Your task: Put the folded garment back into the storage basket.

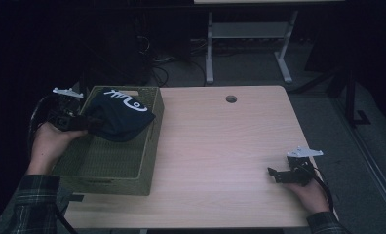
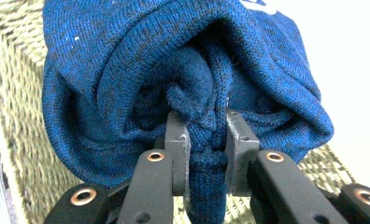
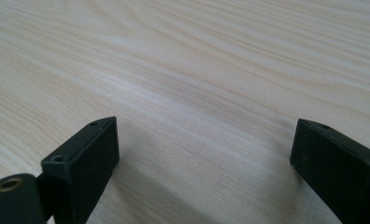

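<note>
A dark blue knitted garment (image 1: 120, 114) with white lettering hangs bunched over the olive woven basket (image 1: 149, 146) at the table's left. My left gripper (image 1: 86, 122) is shut on a fold of the garment (image 2: 206, 140), and its two black jaws pinch the knit between them above the basket (image 2: 15, 121). My right gripper (image 1: 274, 174) rests low on the wooden table near the front right. In the right gripper view its jaws stand wide apart, the gripper (image 3: 204, 149) open with nothing but bare wood between them.
The pale wooden table (image 1: 220, 146) has a round cable hole (image 1: 231, 99) near its far edge. Behind the table stand white desk legs (image 1: 209, 48) and tangled cables on the dark floor.
</note>
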Action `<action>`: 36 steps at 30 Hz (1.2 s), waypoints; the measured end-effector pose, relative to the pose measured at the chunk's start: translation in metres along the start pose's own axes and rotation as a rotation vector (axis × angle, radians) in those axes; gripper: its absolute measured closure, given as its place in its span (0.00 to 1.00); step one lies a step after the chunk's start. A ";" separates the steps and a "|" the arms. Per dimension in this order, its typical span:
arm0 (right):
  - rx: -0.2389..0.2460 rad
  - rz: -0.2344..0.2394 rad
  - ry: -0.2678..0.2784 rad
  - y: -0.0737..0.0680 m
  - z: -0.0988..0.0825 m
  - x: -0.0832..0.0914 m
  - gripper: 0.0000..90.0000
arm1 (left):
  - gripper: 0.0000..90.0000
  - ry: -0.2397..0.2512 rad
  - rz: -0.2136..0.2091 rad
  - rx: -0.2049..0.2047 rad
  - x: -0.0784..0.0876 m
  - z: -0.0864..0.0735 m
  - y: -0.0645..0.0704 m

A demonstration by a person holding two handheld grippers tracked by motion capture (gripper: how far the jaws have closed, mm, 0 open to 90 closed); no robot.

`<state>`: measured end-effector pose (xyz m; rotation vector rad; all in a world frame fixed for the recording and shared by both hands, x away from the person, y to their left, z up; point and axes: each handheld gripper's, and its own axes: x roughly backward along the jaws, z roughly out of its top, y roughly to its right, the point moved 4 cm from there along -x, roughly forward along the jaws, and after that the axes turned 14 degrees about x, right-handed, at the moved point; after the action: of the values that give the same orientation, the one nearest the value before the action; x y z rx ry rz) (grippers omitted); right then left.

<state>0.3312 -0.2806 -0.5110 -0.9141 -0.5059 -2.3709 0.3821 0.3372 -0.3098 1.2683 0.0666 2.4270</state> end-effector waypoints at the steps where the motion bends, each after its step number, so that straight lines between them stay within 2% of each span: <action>1: 0.000 0.000 0.000 0.000 0.000 0.000 0.08 | 0.82 -0.007 0.006 0.008 -0.002 -0.004 -0.004; 6: 0.000 0.000 0.000 0.000 0.000 0.000 0.08 | 0.82 -0.009 0.009 0.029 -0.008 -0.011 -0.012; 10: 0.000 0.000 0.000 0.000 0.000 0.000 0.08 | 0.82 -0.007 0.014 0.063 -0.014 -0.019 -0.022; 14: 0.000 0.000 -0.001 0.000 0.000 0.000 0.08 | 0.82 -0.019 0.022 0.073 -0.018 -0.024 -0.027; 17: 0.000 0.000 -0.001 0.000 0.000 0.000 0.08 | 0.82 -0.021 0.019 0.086 -0.025 -0.030 -0.031; 19: 0.000 0.000 0.000 0.000 0.000 0.000 0.08 | 0.82 -0.042 0.019 0.094 -0.034 -0.036 -0.034; 25: 0.000 0.000 0.000 0.000 0.000 0.000 0.08 | 0.82 -0.072 0.033 0.093 -0.050 -0.041 -0.036; 27: 0.001 0.000 0.000 0.000 0.000 0.000 0.08 | 0.82 -0.094 0.040 0.090 -0.059 -0.045 -0.037; 36: 0.000 0.000 -0.001 0.000 0.000 0.000 0.08 | 0.82 -0.162 0.057 0.080 -0.082 -0.055 -0.042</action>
<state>0.3312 -0.2806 -0.5110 -0.9147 -0.5063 -2.3707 0.3939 0.3535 -0.4157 1.5176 0.0842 2.3808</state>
